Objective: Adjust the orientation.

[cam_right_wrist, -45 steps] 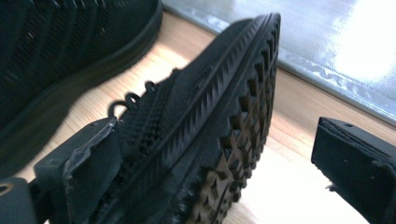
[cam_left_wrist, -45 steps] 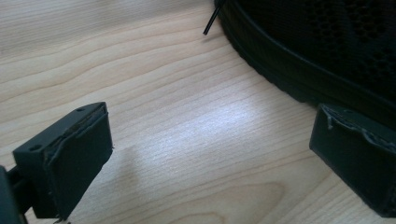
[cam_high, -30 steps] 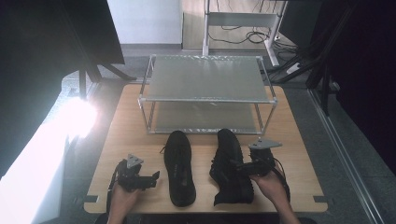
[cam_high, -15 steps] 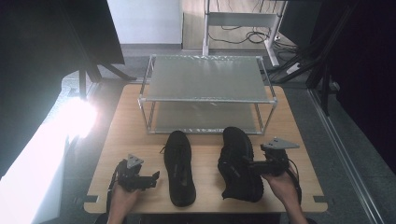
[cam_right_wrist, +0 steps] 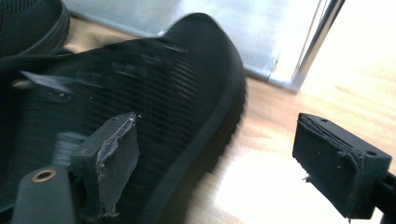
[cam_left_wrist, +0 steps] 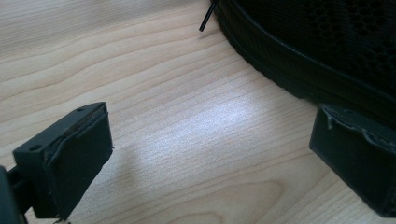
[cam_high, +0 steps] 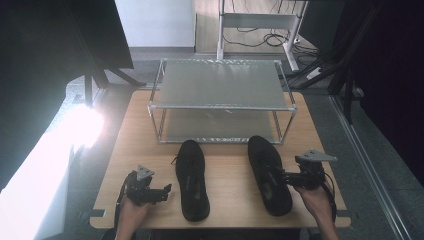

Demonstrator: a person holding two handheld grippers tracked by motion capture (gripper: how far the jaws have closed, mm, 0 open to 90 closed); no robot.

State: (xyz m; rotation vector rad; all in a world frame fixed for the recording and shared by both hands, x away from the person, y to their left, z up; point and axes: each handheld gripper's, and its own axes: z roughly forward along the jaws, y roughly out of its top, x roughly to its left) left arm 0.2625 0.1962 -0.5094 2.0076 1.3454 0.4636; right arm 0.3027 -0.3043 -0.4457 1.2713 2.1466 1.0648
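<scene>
- Now the right shoe sits further right on the table, clear of the left shoe.
- Right hand-held gripper straddles its edge, jaws just narrowing, not clamped.
- Left hand-held gripper idles, released.

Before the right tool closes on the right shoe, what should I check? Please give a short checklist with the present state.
1. Right tool jaws apart: ok; they have just been closing a little, with the shoe's side wall between them.
2. Pads pressing the right shoe: not ok, a gap remains at one pad.
3. Left tool open, beside the left shoe, holding nothing: ok.
4. Rack lower shelf free: ok.
5. Shoe toe clear of rack frame: cannot tell.
</scene>
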